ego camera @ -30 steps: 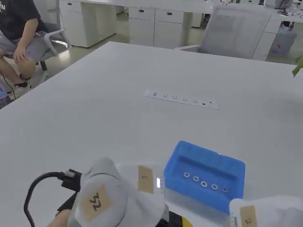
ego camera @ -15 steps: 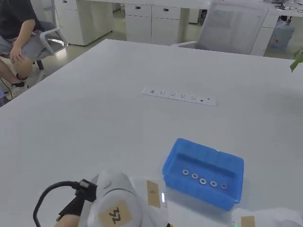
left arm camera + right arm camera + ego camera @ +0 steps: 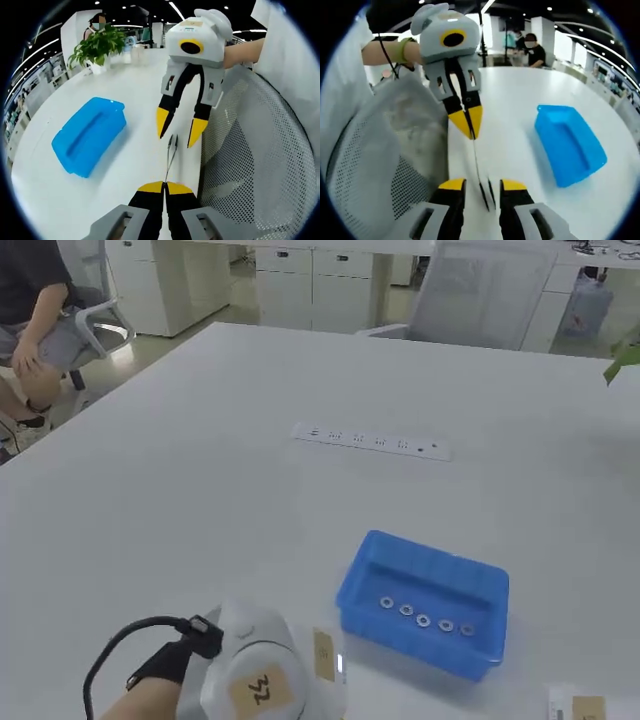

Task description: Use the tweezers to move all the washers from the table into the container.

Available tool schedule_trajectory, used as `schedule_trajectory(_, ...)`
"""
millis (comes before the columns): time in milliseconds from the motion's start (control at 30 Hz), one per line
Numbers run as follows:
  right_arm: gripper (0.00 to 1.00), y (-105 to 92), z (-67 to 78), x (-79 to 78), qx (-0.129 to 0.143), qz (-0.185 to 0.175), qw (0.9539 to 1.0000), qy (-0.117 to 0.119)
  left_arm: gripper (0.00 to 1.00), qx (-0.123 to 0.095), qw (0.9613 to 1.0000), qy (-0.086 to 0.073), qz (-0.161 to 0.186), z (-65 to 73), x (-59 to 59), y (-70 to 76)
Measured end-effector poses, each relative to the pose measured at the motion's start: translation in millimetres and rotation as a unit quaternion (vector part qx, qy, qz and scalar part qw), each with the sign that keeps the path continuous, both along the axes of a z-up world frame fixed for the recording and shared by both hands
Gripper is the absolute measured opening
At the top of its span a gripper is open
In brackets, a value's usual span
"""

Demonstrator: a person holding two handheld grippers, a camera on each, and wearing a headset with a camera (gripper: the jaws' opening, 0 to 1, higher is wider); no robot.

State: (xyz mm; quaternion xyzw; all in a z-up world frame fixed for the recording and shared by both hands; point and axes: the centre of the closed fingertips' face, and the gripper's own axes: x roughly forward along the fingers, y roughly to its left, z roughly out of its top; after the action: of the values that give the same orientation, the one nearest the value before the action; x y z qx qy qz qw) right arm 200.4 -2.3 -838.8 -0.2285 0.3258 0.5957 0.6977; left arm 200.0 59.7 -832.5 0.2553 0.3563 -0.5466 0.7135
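The tweezers (image 3: pixel 170 155) could drop from here. In the left gripper view your left gripper (image 3: pixel 165 186) is clamped on their near end. The right gripper (image 3: pixel 178 129) faces it with jaws spread, one on either side of the far end and not gripping. If you let go on the left before the right has closed, they would likely fall at the edge of the table (image 3: pixel 140 165), onto the mesh chair (image 3: pixel 260 165) just beside it. The blue container (image 3: pixel 87 135) lies off to the left on the table.

In the right gripper view the tweezers' long axis runs straight from one gripper to the other. The joined end sits in the left jaws, and the two prongs point at the right gripper, lying between its parted jaws. If you close too near the tips, you may pinch the prongs together.

In the head view five washers (image 3: pixel 424 620) lie in a row inside the container, at the near right of the table.
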Motion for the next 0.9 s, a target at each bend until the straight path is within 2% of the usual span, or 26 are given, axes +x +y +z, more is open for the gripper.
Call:
schedule_trajectory(233,0.29,-23.1,12.1,5.5,0.001,-0.039,0.9991,-0.014,0.00,0.046,0.9986,0.017,-0.022,-22.5,-2.6,6.1)
schedule_trajectory(400,0.30,-36.9,19.6,7.0,-0.001,-0.060,0.9980,-0.023,0.00,0.101,0.9939,0.023,-0.039,-36.2,-6.9,13.6)
schedule_trajectory(433,0.31,-40.2,19.7,6.7,-0.003,-0.064,0.9977,-0.023,0.00,0.101,0.9942,0.016,-0.034,-34.3,-5.6,13.4)
schedule_trajectory(500,0.32,-45.1,19.3,3.8,-0.005,-0.063,0.9977,-0.025,0.00,0.102,0.9939,0.026,-0.032,-33.5,-5.6,10.5)
schedule_trajectory(600,0.33,-53.6,18.3,-1.5,-0.015,-0.054,0.9980,-0.029,0.00,0.125,0.9910,0.034,-0.035,-33.4,-6.9,10.4)
schedule_trajectory(700,0.33,-60.1,20.2,-2.3,-0.012,-0.061,0.9976,-0.030,0.00,0.141,0.9886,0.042,-0.033,-33.6,-7.2,10.0)
schedule_trajectory(900,0.36,-69.4,29.7,3.5,0.039,-0.125,0.9911,-0.026,0.00,0.163,0.9848,0.055,-0.021,-32.6,-7.0,9.5)
